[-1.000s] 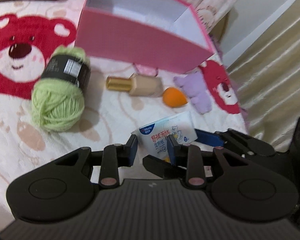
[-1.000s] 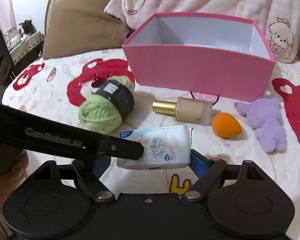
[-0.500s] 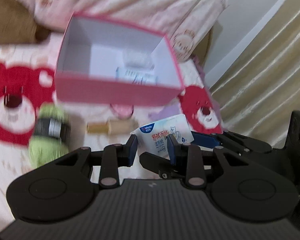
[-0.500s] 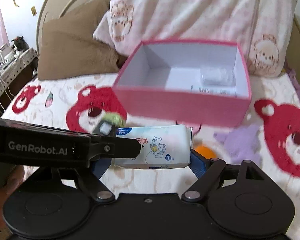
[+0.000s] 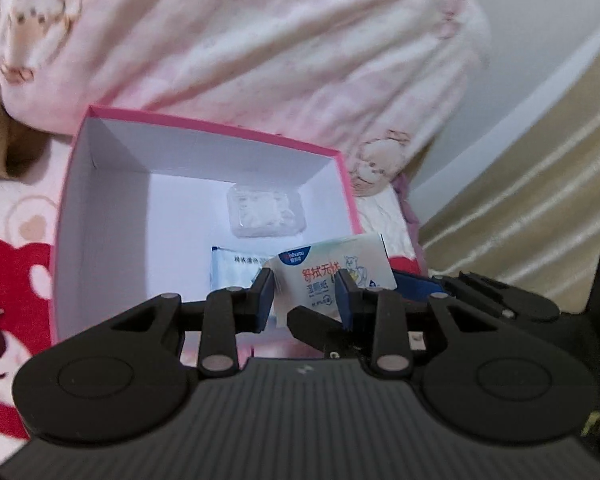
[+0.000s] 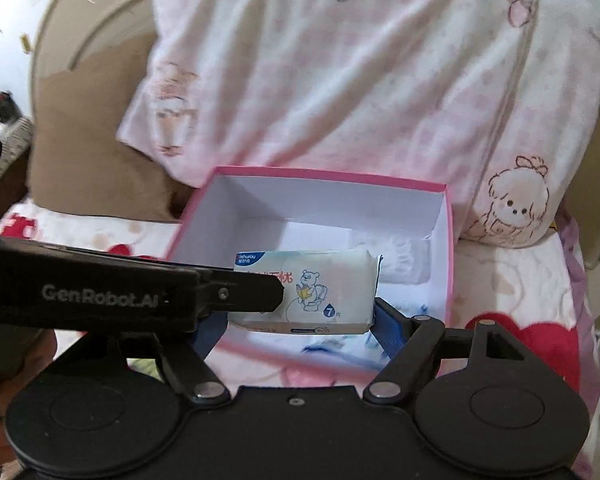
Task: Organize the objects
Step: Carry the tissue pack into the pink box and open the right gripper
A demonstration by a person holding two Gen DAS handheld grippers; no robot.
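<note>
Carrying the wipes pack (image 6: 306,294) over the pink box (image 6: 449,248): left tongs (image 5: 305,292) pinching it; right tongs (image 6: 298,320) closing around it; next, release inside.

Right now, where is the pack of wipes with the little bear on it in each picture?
Left wrist view: the pack of wipes sits low, right of centre, pinched between this camera's own jaws.
Right wrist view: the pack is at the centre, a black finger across its left end.
Shared landmark: the pink box behind it.

hidden: second wipes pack (image 5: 236,270) partly behind left claw (image 5: 303,298) | pillow print (image 6: 172,92) blurred
</note>
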